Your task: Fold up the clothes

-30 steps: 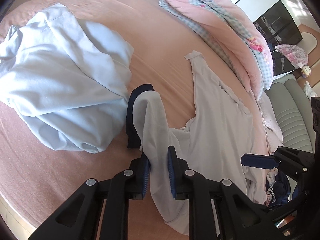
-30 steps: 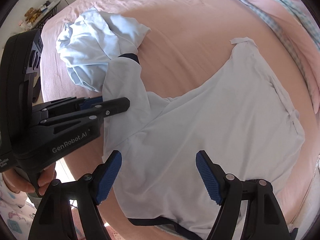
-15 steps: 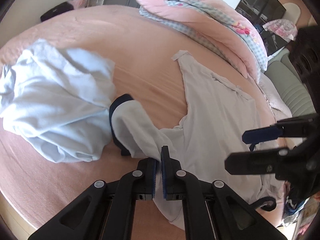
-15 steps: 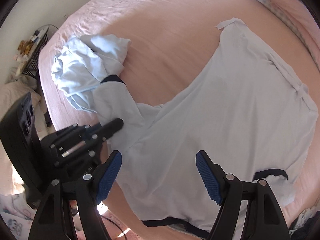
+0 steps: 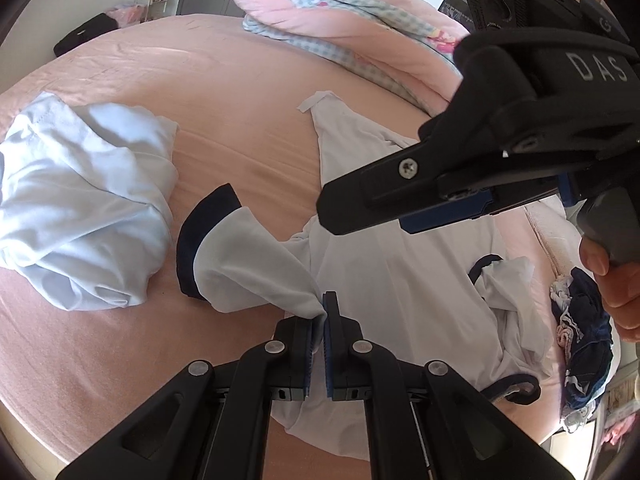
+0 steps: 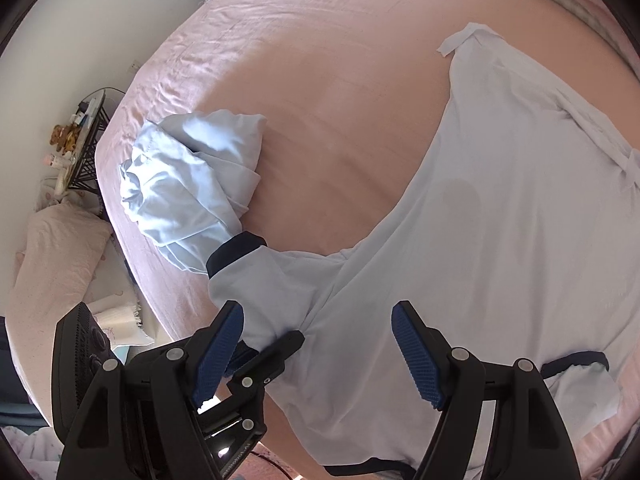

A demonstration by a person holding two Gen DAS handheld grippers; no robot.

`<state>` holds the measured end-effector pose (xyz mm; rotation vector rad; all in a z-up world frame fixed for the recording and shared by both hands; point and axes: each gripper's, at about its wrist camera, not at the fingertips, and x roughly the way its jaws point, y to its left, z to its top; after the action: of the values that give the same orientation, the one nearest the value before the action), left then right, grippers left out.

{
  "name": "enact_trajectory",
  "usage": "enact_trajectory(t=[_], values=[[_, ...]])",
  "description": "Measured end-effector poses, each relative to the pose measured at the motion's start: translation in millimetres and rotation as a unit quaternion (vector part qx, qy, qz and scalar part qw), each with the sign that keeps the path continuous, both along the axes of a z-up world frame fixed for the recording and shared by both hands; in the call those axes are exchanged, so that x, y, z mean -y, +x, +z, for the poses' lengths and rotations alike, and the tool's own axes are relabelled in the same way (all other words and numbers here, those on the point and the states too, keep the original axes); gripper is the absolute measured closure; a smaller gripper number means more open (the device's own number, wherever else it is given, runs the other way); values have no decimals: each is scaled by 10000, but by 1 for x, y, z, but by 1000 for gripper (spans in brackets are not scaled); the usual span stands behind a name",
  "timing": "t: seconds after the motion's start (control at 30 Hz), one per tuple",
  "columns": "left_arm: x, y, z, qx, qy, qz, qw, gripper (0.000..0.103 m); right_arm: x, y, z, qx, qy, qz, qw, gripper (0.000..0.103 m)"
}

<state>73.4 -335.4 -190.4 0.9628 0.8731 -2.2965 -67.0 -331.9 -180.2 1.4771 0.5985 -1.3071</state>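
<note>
The left tool (image 5: 319,320) is pressed together on a pinch of the shirt (image 6: 500,208), where the near sleeve (image 5: 248,260) meets the body. The right tool (image 6: 318,354) hangs spread above the shirt's lower body with nothing between its pads and touches no cloth.

The shirt lies across the pink bed (image 6: 340,80), pale with dark trim. Its far part is fairly flat, while the near hem and the other sleeve (image 5: 504,276) are bunched. The held sleeve's dark cuff (image 5: 192,240) rests just beside a crumpled blue garment (image 5: 80,208), which is a separate piece.

The step in hand looks like folding this sleeve in over the body. To do it well, I would keep the pinch shallow and lift only enough for the cuff to clear the bed, so the body does not drag and wrinkle. Carry the sleeve across toward the shirt's middle, away from the blue garment, so the cuff does not snag it. The right tool could drop onto the body near the shoulder to pin it flat, or take the hem so both ends travel together. Lay the sleeve down before letting go, and smooth the bunched side next.
</note>
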Motion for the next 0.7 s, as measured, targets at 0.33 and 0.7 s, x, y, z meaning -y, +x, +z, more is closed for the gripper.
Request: enact_trajectory(t=[0.33, 0.7], values=[[-6, 0, -9, 254, 169, -75, 9995, 100, 26, 8, -21, 633, 93, -236, 9977, 33], [-10, -2, -10, 376, 261, -121, 9989, 100, 36, 23, -29, 560, 412, -177, 9974, 44]])
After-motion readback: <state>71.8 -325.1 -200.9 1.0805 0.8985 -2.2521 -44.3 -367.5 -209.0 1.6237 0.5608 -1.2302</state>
